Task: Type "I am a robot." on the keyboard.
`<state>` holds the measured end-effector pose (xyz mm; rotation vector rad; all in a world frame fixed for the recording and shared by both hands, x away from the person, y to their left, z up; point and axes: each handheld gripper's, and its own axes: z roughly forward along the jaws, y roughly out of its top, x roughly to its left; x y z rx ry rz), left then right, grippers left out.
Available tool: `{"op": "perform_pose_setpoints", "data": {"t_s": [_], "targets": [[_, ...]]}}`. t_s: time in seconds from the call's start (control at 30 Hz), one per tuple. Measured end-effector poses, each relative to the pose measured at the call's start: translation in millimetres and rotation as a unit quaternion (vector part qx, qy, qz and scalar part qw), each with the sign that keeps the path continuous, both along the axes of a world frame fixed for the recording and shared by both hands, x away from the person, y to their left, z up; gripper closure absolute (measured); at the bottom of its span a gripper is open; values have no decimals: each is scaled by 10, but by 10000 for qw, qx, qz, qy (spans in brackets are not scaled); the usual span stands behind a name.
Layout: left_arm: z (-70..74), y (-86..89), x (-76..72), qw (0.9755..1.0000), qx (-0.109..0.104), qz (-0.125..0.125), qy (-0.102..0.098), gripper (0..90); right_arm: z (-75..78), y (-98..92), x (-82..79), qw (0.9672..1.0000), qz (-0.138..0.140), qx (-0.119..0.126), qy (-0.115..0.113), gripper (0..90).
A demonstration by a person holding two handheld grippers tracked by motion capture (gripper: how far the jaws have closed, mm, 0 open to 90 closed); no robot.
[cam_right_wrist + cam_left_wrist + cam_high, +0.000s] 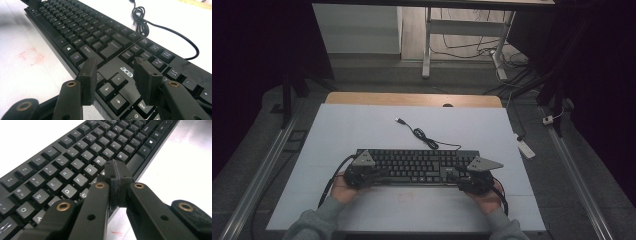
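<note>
A black Acer keyboard (417, 165) lies across the white table top, near its front edge. Its cable (424, 136) coils behind it and ends in a loose USB plug (399, 120). My left gripper (379, 174) is at the keyboard's left end. In the left gripper view its jaws (116, 173) are pressed together with nothing between them, low over the letter keys (75, 157) near the front row. My right gripper (454, 176) is at the right end. It stands open (115, 72) just above the arrow keys (111, 85), holding nothing.
The white sheet (362, 130) covers a wooden table (412, 99). A faint red square mark (31, 56) lies on the sheet in front of the keyboard. Beyond the table stand desk legs (427, 50) and floor cables; a power strip (526, 148) lies at the right.
</note>
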<state>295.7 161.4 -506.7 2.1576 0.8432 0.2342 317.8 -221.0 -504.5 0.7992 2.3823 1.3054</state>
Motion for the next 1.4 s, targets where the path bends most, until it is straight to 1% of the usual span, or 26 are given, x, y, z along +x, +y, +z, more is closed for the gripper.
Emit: {"op": "perform_pose_setpoints", "data": {"t_s": [0.03,0.33,0.6,0.77,0.83,0.87,0.9,0.93,1.07,1.1,1.13,1.23,1.33,1.4], "targets": [[-8,-15,3,10000,35,-15,1,889,0,-2,1,10000,-7,29,-2,541],[-75,-113,8,9996,251,-117,62,888,2,-8,6,10000,-21,7,-2,541],[-131,-140,33,9993,335,-96,121,885,0,-8,7,10000,-25,-20,18,540],[-152,-161,34,9991,398,-122,97,885,-4,-5,10,10000,-21,-35,19,539],[-158,-163,36,9991,385,-120,86,886,-3,-5,9,10000,-22,-36,19,539],[-164,-171,34,9990,438,-102,53,888,-3,-5,9,10000,-22,-37,17,539],[-175,-183,32,9984,558,-113,12,888,-1,-6,8,10000,-30,-46,15,539],[-180,-188,25,9985,544,-110,-36,889,-1,-6,8,10000,-30,-44,16,538],[-168,-187,24,9985,544,-106,-32,889,0,-7,7,10000,-27,-48,11,538],[-160,-182,22,9985,535,-103,-40,889,0,-7,7,10000,-27,-46,11,538],[-149,-169,22,9988,483,-100,-59,889,0,-6,7,10000,-20,-33,11,538],[-91,-100,26,9998,210,-44,-61,874,1,-8,7,10000,-28,-33,15,538],[-41,-12,36,9999,-74,81,-52,823,-1,-10,10,10000,-31,-27,21,538],[-16,49,39,9996,-225,166,-33,759,0,-10,11,10000,-29,-27,15,538]]}}
